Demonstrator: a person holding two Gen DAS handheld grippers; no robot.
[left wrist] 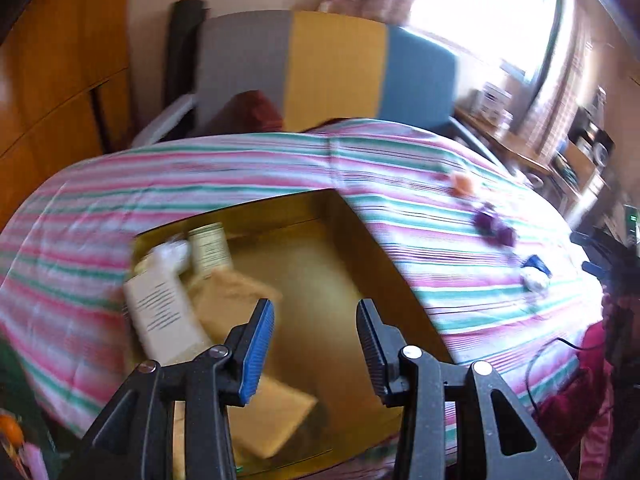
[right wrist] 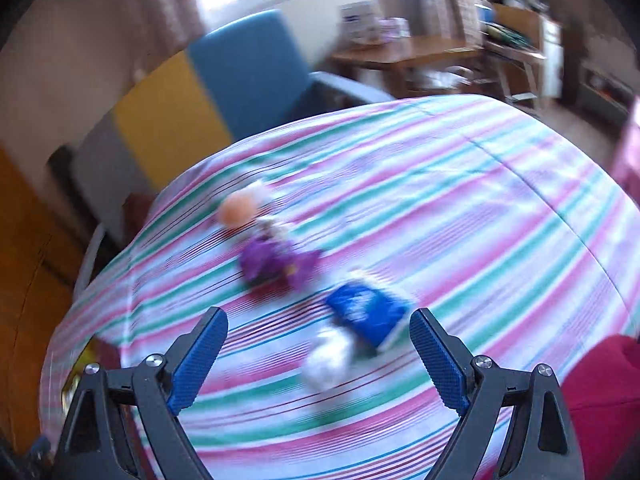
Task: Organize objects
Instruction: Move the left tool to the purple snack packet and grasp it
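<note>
Left gripper (left wrist: pixel 316 344) hangs over the open yellow box (left wrist: pixel 384 264) on the striped bedspread (left wrist: pixel 240 168); its jaws stand part-way apart with nothing between them, so it looks like a hand with nothing to carry; inside the box, packed toward the far-left corner, a cream bottle (left wrist: pixel 164 316) lies on its side, a tin with a printed label (left wrist: pixel 210 250) sits behind it, something white and crumpled (left wrist: pixel 172 254) sits by the tin, and tan flat packets (left wrist: pixel 236 300) lie beneath the gripper; the right half of the box floor is bare, room for more, I'd say.

Over to the right gripper (right wrist: pixel 318 354); jaws spread wide, empty, aimed down at the bedspread (right wrist: pixel 480 208); straight ahead between the fingers lie a blue packet (right wrist: pixel 368 314) and a white crumpled thing (right wrist: pixel 330 360), touching or nearly so, blur makes it hard to call; farther off sit a purple toy (right wrist: pixel 276 262) and a small doll's pale orange head (right wrist: pixel 234 214), close together.

So the loose things lie out on the cover, well apart from the box; wide jaws suit the blue packet, likely the next pick; it lies flat on soft cloth, so a pinch may snag fabric.
</note>
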